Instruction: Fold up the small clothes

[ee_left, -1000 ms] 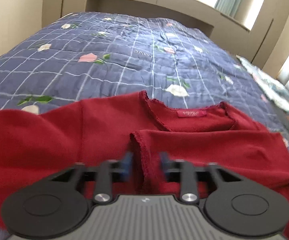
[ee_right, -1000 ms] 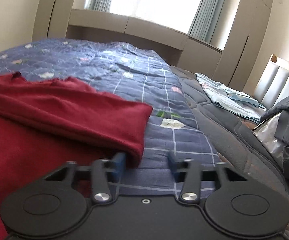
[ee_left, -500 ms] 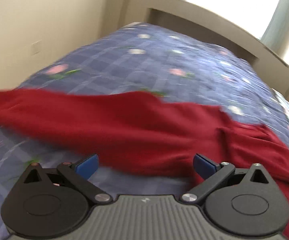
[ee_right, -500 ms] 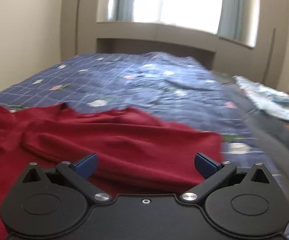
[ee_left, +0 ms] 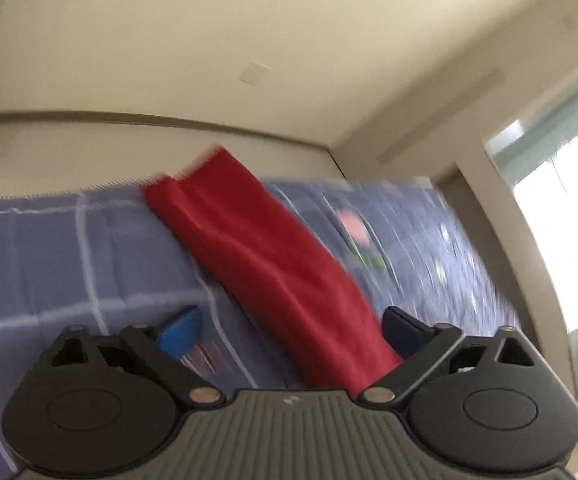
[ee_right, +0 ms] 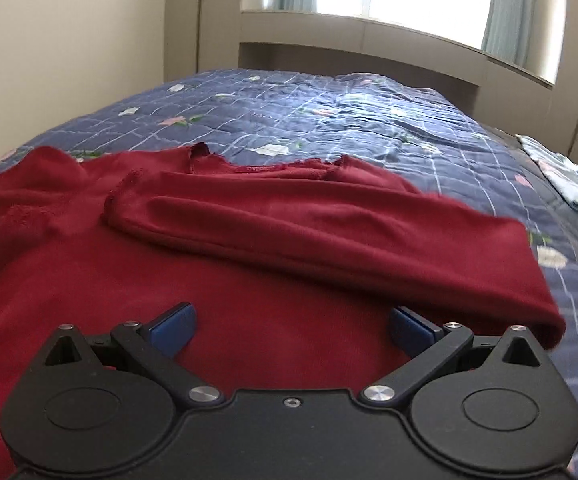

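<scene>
The left gripper (ee_left: 291, 330) and right gripper (ee_right: 291, 326) are spread wide, holding nothing; a dark red knit top (ee_right: 249, 240) is seen ahead of both on the blue floral quilted bed (ee_right: 369, 120).

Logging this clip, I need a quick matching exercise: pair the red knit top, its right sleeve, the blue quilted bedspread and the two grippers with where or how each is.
Things:
1. red knit top
2. folded sleeve
3. blue quilted floral bedspread
4. left gripper and right gripper

States:
A. lies across the chest
B. open, gripping nothing
C. spread flat on the bed
D. beneath the garment

Pairs: 1-C, 2-A, 3-D, 4-B
</scene>
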`<state>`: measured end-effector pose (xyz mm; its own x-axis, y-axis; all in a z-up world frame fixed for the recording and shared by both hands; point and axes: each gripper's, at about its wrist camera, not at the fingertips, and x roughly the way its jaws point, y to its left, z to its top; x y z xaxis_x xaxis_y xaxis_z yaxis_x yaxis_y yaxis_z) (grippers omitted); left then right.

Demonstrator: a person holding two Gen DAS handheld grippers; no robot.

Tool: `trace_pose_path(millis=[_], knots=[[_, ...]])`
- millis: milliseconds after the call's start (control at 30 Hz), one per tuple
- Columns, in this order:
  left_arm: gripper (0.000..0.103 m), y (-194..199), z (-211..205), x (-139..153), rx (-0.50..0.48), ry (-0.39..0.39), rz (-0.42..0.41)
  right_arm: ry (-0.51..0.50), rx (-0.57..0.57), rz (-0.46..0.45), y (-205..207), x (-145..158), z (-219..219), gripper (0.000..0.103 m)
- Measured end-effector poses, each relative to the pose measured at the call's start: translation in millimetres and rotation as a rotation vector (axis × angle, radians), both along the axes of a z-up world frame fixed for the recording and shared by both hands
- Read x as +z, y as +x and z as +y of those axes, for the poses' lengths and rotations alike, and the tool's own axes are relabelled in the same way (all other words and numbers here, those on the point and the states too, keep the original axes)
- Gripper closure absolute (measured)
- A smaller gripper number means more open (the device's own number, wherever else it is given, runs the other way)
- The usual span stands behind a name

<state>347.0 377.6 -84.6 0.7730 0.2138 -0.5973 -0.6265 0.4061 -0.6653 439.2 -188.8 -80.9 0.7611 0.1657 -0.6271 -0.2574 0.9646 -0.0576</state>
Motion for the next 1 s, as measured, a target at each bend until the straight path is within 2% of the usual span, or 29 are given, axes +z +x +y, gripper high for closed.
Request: trace_pose_path(millis=[100, 167, 267, 300, 333, 367, 533, 667, 733, 833, 933, 1000], knots=[[0.032, -13, 15, -7, 0.145, -0.066, -0.056, -0.021, -0.007, -0.024, -6, 0, 3, 0.001], [0.055, -18, 20, -12, 0.187, -0.088, -0.054, -0.030, -0.006, -0.028, -6, -1, 4, 0.001], [0.082, -23, 22, -22, 0.213, -0.108, -0.035, -0.019, -0.009, -0.025, -6, -2, 3, 0.001], [0.085, -24, 21, -24, 0.214, -0.109, -0.034, -0.015, -0.010, -0.022, -5, -3, 2, 0.000], [0.095, -25, 22, -25, 0.209, -0.108, -0.036, -0.011, -0.009, -0.019, -4, -3, 2, 0.001], [0.100, -26, 21, -26, 0.199, -0.103, -0.048, -0.008, -0.009, -0.019, -4, -3, 1, 0.001], [0.101, -27, 23, -11, 0.177, -0.027, -0.174, -0.003, -0.009, -0.021, -4, -5, 0, 0.000], [0.101, -3, 11, 36, 0.095, 0.123, -0.227, 0.004, -0.008, -0.020, -4, -6, -1, 0.000], [0.101, 16, -5, 68, 0.009, 0.226, -0.277, 0.013, -0.008, -0.020, -4, -6, -2, 0.000], [0.101, 50, -43, 111, -0.141, 0.340, -0.362, 0.026, -0.008, -0.021, -4, -6, -3, 0.000], [0.101, 91, -105, 149, -0.340, 0.455, -0.425, 0.044, -0.012, -0.027, -4, -4, -6, 0.000], [0.101, 116, -153, 166, -0.486, 0.524, -0.443, 0.093, -0.037, -0.060, -9, 6, -15, 0.001]])
